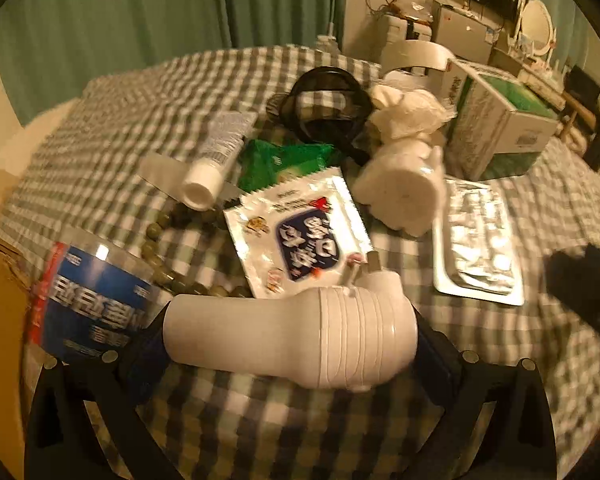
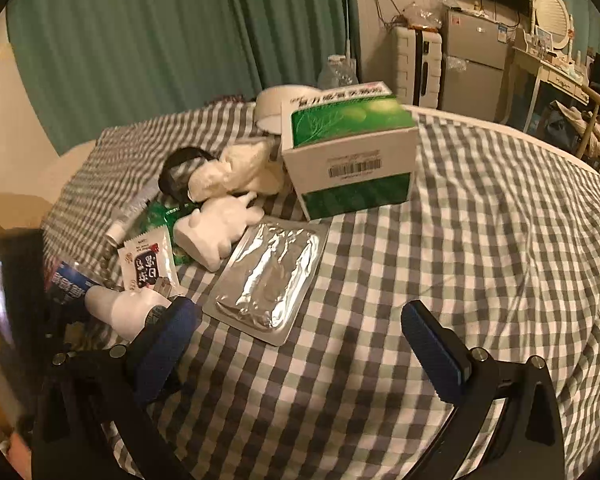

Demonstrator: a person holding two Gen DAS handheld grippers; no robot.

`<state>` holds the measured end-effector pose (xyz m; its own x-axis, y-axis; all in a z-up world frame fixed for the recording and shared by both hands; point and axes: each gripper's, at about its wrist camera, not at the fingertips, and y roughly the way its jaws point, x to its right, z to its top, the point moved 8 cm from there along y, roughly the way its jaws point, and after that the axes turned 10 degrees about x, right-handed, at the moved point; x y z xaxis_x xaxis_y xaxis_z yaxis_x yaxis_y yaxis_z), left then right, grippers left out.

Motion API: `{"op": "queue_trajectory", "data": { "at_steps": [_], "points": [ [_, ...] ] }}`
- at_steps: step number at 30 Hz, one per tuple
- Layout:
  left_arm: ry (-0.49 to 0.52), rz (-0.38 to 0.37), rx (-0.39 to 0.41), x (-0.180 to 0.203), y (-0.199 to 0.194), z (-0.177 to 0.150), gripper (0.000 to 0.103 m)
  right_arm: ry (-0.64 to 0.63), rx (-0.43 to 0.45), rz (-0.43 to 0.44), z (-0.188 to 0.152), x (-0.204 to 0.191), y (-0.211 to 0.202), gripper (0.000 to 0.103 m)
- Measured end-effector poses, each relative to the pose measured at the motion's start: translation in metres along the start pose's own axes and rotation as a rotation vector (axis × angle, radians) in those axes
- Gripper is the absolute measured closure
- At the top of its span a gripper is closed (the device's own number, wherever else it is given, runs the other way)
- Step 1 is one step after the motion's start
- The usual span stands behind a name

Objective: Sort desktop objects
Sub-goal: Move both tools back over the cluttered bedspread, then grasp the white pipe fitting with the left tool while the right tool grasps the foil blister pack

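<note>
My left gripper [image 1: 290,346] is shut on a white plastic bottle-shaped object [image 1: 292,332], held crosswise just above the checked tablecloth [image 1: 260,420]; the same object shows in the right wrist view [image 2: 128,312]. Behind it lie a white sachet with a blue label [image 1: 296,236], a foil blister pack [image 1: 476,240] and a white figurine [image 1: 400,188]. My right gripper [image 2: 300,340] is open over bare cloth, with the foil pack [image 2: 268,280] just ahead of its left finger [image 2: 164,340]. Nothing sits between its fingers.
A clear jar with a blue label [image 1: 92,300], a string of green beads [image 1: 160,248], a white tube [image 1: 220,148], a green packet [image 1: 284,160], a black ring-shaped item [image 1: 328,100] and crumpled tissue [image 1: 408,112] crowd the left. A green-and-white box [image 2: 352,160] stands behind. Bare cloth [image 2: 480,240] lies to the right.
</note>
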<state>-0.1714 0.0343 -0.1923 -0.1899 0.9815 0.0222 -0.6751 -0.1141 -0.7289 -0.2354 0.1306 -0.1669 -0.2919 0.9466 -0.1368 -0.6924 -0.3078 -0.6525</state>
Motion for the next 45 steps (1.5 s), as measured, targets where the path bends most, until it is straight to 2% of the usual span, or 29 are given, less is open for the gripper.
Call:
{"op": "queue_trajectory", "data": {
  "at_steps": [2,3,6,11,15,18,20,22,23,28,32,39,45],
  "points": [
    [-0.068,-0.069,-0.048,0.000,0.001,-0.008,0.000,0.007,-0.031,0.004,-0.003,-0.004,0.009,0.000],
    [-0.090,-0.081,-0.047,-0.002,0.000,-0.010,0.000,0.020,-0.050,0.010,-0.004,-0.006,0.014,0.000],
    [-0.105,-0.099,-0.016,-0.004,-0.003,-0.010,0.000,0.057,-0.083,0.014,-0.005,-0.009,0.027,0.000],
    [-0.149,-0.139,0.019,-0.010,-0.004,-0.003,0.000,0.007,-0.109,-0.055,-0.005,-0.011,0.051,0.000],
    [-0.139,-0.140,0.015,-0.010,0.001,0.000,0.000,0.009,-0.129,-0.094,-0.003,-0.009,0.067,0.000],
    [-0.103,-0.132,0.015,-0.007,0.003,-0.002,0.000,-0.056,-0.137,-0.124,-0.004,-0.012,0.072,0.003],
    [-0.085,-0.130,0.017,-0.003,0.002,-0.003,0.001,-0.076,-0.121,-0.134,-0.005,-0.011,0.069,0.009],
    [-0.078,-0.130,0.025,-0.002,0.001,-0.002,0.001,-0.085,-0.115,-0.138,-0.004,-0.010,0.064,0.020],
    [-0.079,-0.128,0.028,-0.002,0.000,-0.002,0.001,-0.095,-0.107,-0.138,-0.002,-0.011,0.060,0.034],
    [-0.054,-0.119,0.032,-0.003,-0.006,-0.007,0.001,-0.113,-0.119,-0.128,-0.006,-0.014,0.050,0.038],
    [-0.071,-0.124,0.037,-0.006,-0.013,-0.009,0.001,-0.122,-0.117,-0.131,-0.006,-0.014,0.040,0.039],
    [-0.090,-0.122,0.055,-0.011,-0.029,-0.004,0.001,-0.119,-0.041,-0.111,0.009,-0.025,-0.004,0.040],
    [-0.087,-0.144,0.122,-0.013,-0.064,0.013,0.001,-0.109,0.012,-0.104,0.024,-0.031,-0.033,0.039]
  ]
}}
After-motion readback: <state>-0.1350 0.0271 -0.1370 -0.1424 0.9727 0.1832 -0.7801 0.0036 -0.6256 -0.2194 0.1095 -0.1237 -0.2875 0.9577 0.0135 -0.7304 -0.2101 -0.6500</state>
